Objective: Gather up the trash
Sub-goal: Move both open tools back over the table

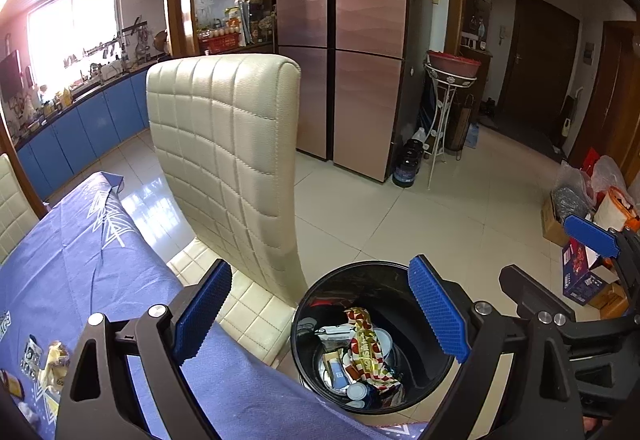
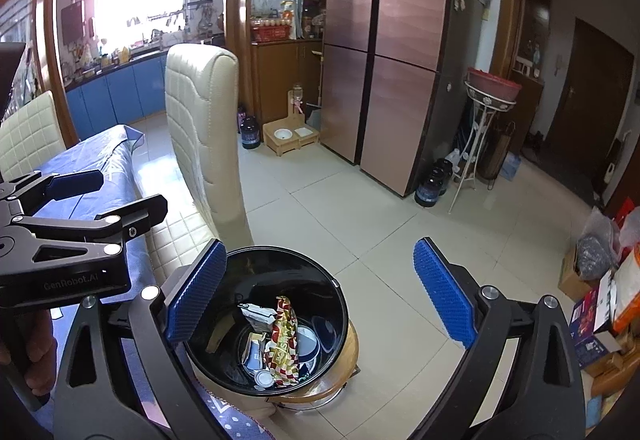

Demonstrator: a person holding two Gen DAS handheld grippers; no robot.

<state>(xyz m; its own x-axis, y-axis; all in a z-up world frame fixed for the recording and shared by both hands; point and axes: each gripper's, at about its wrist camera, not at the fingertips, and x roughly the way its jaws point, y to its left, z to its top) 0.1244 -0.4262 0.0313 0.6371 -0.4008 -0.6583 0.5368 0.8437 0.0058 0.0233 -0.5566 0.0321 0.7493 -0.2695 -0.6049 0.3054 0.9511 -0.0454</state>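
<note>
Black bin below and ahead of both claws, on a round wooden stool, holding a red-and-gold wrapper, a small carton and what look like lids or cups, too small to tell. Left claw wide open with nothing between its blue pads, bin just past its tips toward the right pad; right claw likewise wide open and empty, bin near its left pad. Left of the claws a blue-clothed table with scraps at its near left, beyond it a cream chair, further off a fridge.
</note>
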